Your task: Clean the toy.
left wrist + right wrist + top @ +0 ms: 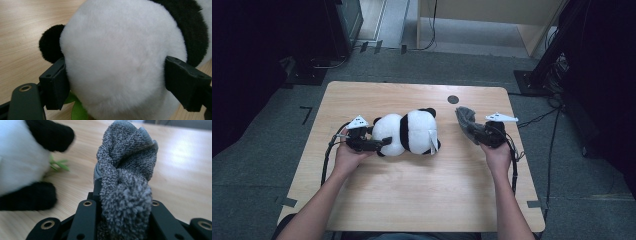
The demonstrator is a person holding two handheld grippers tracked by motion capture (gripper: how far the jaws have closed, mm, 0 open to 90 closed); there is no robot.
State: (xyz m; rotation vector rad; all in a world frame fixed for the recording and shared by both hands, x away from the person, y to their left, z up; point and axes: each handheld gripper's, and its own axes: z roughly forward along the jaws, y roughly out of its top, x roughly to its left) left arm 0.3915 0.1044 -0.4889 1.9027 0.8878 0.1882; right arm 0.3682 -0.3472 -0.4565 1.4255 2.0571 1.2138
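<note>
Plush black-and-white fur marks the panda toy, lying on its side near the middle of the wooden table, head to the left. The left gripper straddles that white head with its jaws spread wide, one on each side and touching the fur, though whether they truly squeeze is hard to judge. To the right, well apart from the toy, the right gripper is clamped tight on a bunched grey terry cloth held up off the table. Both things look light, soft and yielding; the panda should compress under a pinch, so the round head or a limb seems the surest hold, while the cloth will droop from wherever it is pinched. A scrap of green shows under the toy, its nature unclear; the panda's face is turned out of sight.
</note>
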